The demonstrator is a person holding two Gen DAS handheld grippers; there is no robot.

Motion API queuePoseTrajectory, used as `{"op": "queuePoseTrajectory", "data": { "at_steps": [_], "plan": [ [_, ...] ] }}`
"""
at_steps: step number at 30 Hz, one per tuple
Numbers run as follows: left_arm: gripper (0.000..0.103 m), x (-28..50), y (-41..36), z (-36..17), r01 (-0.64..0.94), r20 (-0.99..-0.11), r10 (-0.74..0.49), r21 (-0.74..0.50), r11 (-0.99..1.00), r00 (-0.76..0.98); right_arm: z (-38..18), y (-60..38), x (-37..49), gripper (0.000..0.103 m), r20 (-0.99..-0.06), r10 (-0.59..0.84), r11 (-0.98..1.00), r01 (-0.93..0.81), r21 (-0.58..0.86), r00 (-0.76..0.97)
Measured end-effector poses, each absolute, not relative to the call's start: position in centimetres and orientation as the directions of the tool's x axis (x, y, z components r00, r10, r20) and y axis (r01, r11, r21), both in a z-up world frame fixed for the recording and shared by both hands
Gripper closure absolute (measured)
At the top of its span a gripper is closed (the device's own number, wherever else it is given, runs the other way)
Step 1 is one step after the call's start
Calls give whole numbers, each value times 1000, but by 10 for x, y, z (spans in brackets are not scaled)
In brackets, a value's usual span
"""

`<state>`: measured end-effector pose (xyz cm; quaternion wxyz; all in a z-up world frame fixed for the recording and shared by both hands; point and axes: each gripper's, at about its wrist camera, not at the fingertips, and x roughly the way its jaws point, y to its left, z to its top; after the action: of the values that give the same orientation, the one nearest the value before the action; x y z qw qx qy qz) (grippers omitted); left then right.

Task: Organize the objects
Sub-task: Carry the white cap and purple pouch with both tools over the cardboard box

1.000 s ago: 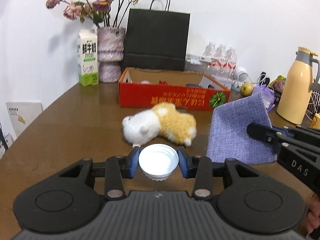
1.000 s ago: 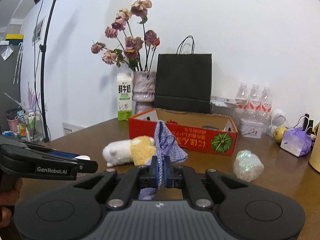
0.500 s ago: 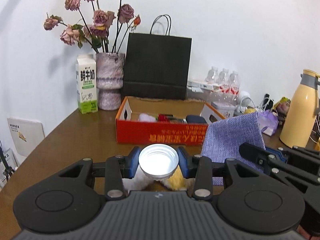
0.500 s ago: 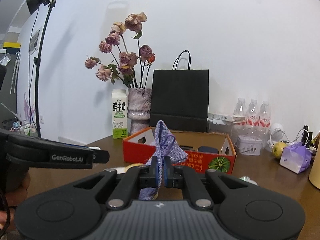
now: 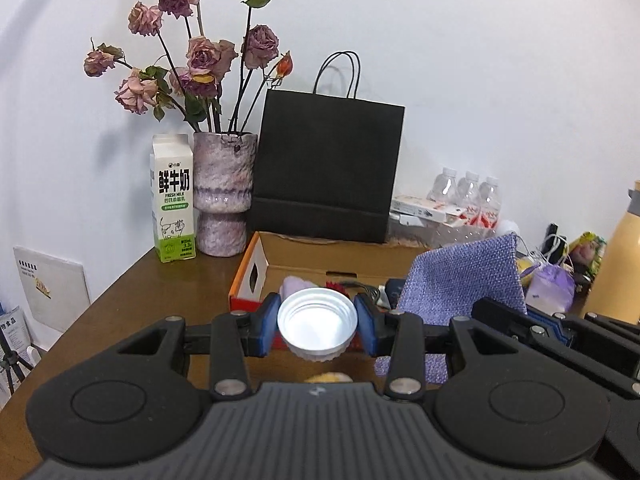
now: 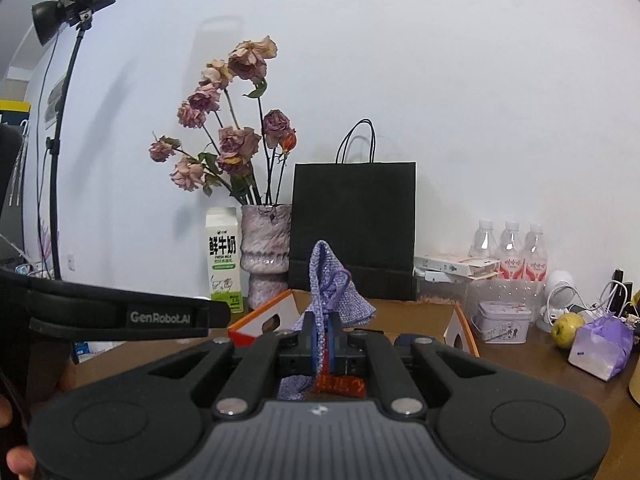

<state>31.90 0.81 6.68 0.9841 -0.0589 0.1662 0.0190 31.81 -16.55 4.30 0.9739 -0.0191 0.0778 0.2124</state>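
Two grippers: left gripper clenched on round white plastic cap, right gripper pinching purple woven cloth pouch; "GenRobot.AI", "FRESH MILK" on green-white milk carton.

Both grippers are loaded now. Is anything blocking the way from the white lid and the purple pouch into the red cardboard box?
Nothing visible does. The left gripper holds the white lid and the right gripper pinches the purple pouch, both just short of the open red box. Its top is uncovered; a few items lie inside.
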Motion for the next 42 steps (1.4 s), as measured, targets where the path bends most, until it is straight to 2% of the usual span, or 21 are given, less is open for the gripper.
{"op": "queuePoseTrajectory", "data": {
  "at_steps": [17, 42],
  "plan": [
    [62, 400, 11, 76, -101, -301, 45, -174, 980, 953, 47, -147, 405, 99, -149, 382, 924, -377, 63, 912],
    [62, 516, 18, 58, -141, -355, 92, -114, 983, 930, 21, -131, 526, 99, -219, 332, 943, -322, 80, 918]
  ]
}}
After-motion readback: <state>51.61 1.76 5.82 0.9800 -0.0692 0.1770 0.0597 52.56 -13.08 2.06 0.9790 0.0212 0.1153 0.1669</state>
